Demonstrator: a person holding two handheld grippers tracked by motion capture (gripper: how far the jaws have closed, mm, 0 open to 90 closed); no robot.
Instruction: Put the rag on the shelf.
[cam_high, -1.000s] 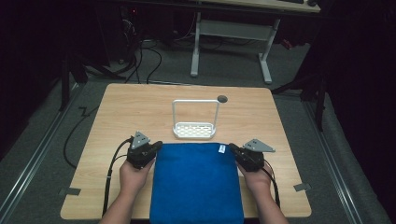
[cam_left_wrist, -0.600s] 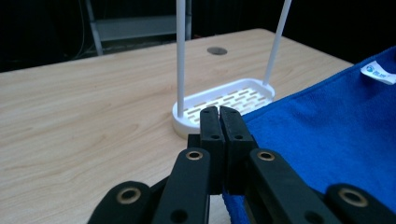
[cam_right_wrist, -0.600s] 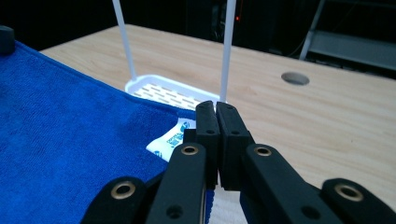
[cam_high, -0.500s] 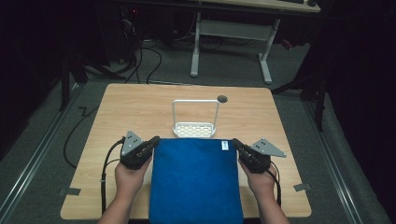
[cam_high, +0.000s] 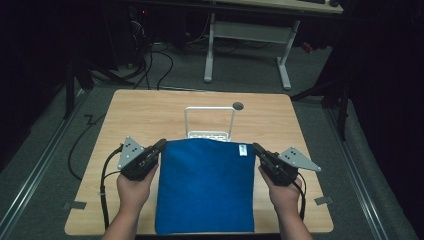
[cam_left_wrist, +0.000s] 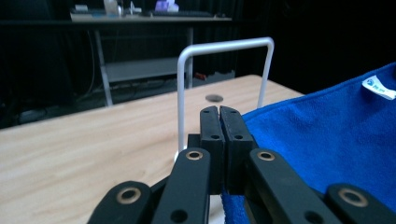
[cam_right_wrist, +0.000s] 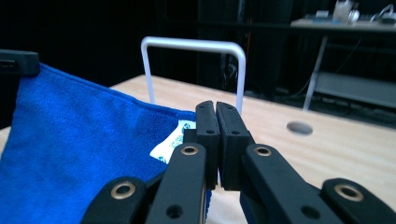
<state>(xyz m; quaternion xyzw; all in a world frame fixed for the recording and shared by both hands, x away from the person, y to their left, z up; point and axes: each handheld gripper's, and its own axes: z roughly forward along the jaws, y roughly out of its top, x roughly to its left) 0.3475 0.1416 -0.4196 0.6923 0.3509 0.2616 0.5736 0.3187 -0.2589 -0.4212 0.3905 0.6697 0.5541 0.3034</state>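
Blue towel spread in front of the person, covering the near-centre of the wooden counter; its near edge reaches the counter's 6 o'clock edge, far edge raised off the surface. L gripper pinches the towel's far-left corner, at approx 9 o'clock from the towel's middle; jaws closed on the cloth. In the left gripper view the L gripper has its two black pads pressed together w/ blue cloth coming out below and to the right of them. R gripper pinches the far-right corner, approx 3 o'clock from the towel's middle; jaws likewise closed on cloth. In the right gripper view the R gripper pads meet, towel stretching away to the left, white label just beside the jaws. The same label sits near the towel's far-right corner in the high view. White wire rack stands upright at 12 o'clock from the towel, just behind its lifted far edge; rack base partly hidden by cloth. Rack's top bar seen beyond each gripper's jaws. Small round hole in the counter at approx 1 o'clock from the rack. Both hands wrap the gripper bodies; L hand, R hand.
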